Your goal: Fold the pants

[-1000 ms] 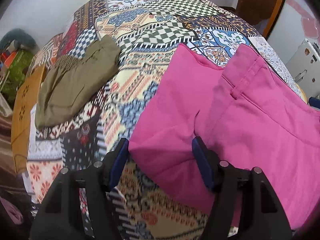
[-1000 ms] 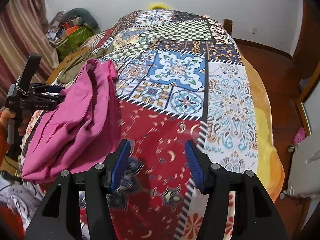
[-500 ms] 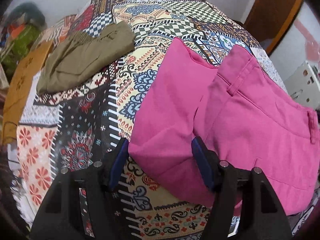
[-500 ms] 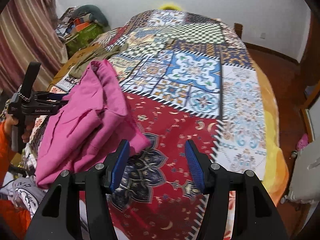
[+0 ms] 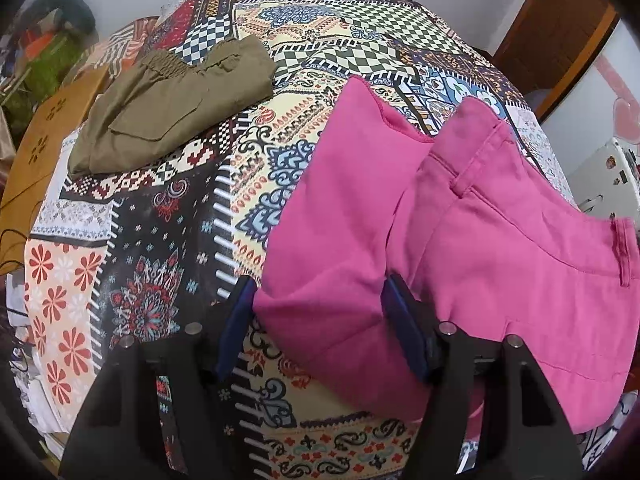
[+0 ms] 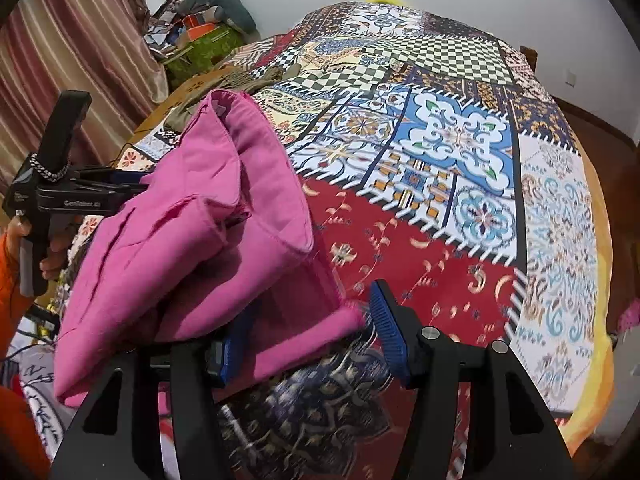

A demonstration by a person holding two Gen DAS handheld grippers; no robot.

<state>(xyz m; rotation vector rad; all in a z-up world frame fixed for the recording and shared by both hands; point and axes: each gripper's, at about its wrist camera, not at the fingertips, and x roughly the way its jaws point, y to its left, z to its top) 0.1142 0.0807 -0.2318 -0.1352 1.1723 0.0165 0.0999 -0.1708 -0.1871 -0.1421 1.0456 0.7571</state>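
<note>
The right gripper (image 6: 306, 336) has moved onto the pants' (image 6: 192, 240) corner, fingers apart; the left gripper (image 5: 318, 328) still grips a fold.

1. Two pairs of pants: one pink pair (image 5: 500, 248) on the near right, one folded olive-green pair (image 5: 172, 108) on the far left.
2. One patchwork bedspread (image 5: 168, 264) beneath both pairs.
3. Two grippers: the left gripper (image 5: 318, 326) and the right gripper (image 6: 304, 338).
4. One hand (image 6: 48, 248), at the left edge of the right wrist view.
5. One striped curtain (image 6: 68, 52), far left.
</note>
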